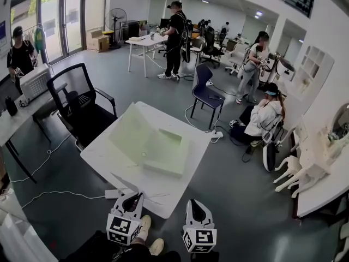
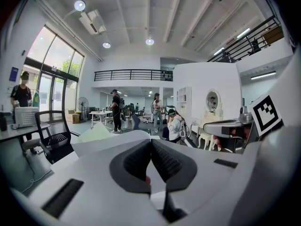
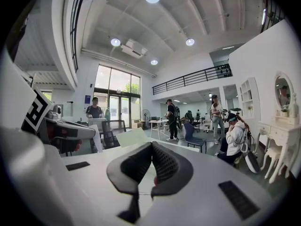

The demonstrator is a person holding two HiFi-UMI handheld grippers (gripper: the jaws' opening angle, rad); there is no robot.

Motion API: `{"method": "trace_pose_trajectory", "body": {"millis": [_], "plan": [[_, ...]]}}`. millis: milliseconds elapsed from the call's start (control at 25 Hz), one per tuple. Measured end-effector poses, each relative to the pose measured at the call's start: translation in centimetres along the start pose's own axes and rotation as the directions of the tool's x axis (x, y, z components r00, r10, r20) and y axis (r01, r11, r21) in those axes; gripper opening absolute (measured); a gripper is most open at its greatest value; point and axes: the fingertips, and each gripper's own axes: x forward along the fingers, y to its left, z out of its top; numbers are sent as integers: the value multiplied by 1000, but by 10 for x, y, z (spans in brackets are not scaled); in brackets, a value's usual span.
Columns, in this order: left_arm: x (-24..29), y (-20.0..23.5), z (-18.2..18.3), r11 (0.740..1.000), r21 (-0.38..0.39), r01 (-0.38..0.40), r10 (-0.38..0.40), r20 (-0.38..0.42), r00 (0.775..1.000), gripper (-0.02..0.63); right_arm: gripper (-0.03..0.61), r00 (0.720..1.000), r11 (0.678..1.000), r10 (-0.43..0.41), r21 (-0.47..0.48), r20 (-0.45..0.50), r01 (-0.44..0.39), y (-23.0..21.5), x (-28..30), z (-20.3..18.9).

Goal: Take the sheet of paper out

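Observation:
A pale green folder (image 1: 166, 152) lies open on the white table (image 1: 109, 157), its lid (image 1: 130, 129) raised at the left. I cannot make out a separate sheet inside it. Both grippers hover side by side just off the table's near edge, pointing at the folder. My left gripper (image 1: 130, 202) is shut with nothing between its pads, and so is my right gripper (image 1: 196, 209). The left gripper view has its jaws pressed together (image 2: 150, 142), with the green lid (image 2: 94, 133) beyond them. The right gripper view also has closed jaws (image 3: 152, 146), and the lid (image 3: 131, 137) behind.
A black office chair (image 1: 82, 105) stands at the table's left side and a blue chair (image 1: 206, 91) behind it. A power strip (image 1: 112, 194) and cables lie on the floor near the front corner. A person sits on the floor at the right (image 1: 264, 116); others stand farther back.

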Motion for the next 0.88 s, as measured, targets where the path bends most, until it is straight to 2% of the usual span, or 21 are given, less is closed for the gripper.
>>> {"method": "trace_pose_trajectory", "body": {"millis": [880], "plan": [[5, 3, 6, 1000, 4, 11, -11, 4, 1000, 25, 15, 1000, 1000, 0, -4, 0, 0, 0, 7, 6]]}}
